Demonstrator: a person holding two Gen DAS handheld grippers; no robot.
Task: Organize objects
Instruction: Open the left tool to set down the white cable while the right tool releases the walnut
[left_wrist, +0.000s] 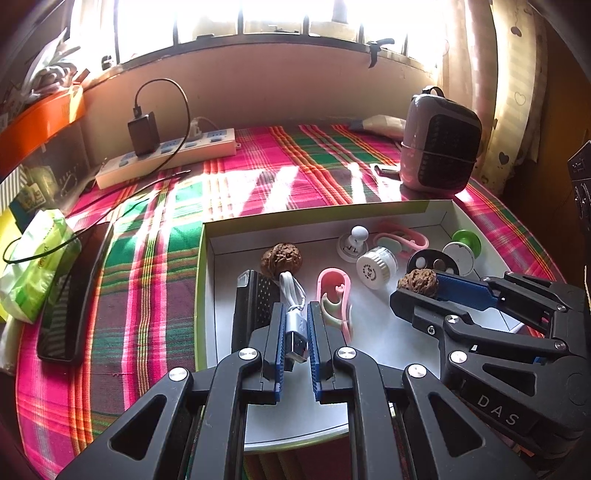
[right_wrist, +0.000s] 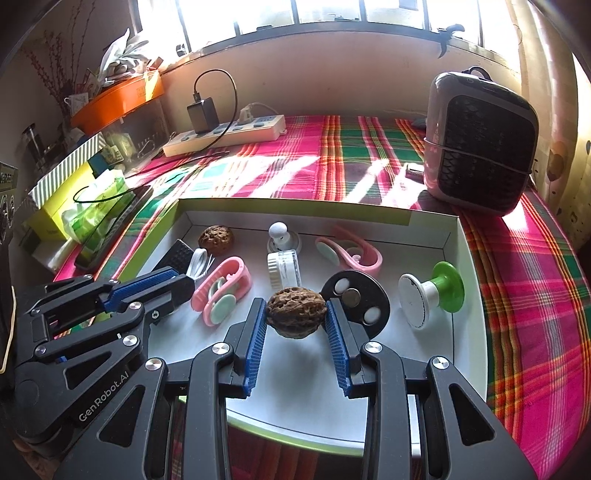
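A white cardboard box (right_wrist: 295, 208) with a green rim lies on the plaid cloth. My right gripper (right_wrist: 295, 304) is shut on a brown walnut (right_wrist: 297, 314), held a little above the box floor beside a black disc (right_wrist: 369, 295). My left gripper (left_wrist: 295, 308) is shut on the silver USB plug of a short white cable (left_wrist: 291, 291). The plug hangs over the box's left part, between a black textured block (left_wrist: 255, 295) and a pink clip (left_wrist: 332, 291). A second walnut (left_wrist: 282, 258) rests near the box's back left wall.
Also in the box are a white jar (right_wrist: 282, 267), a white knob (right_wrist: 280, 236), another pink clip (right_wrist: 351, 253) and a green-and-white spool (right_wrist: 432, 295). Behind the box stand a small heater (right_wrist: 480, 144) and a power strip (right_wrist: 225, 134). A tissue pack (left_wrist: 37, 266) lies left.
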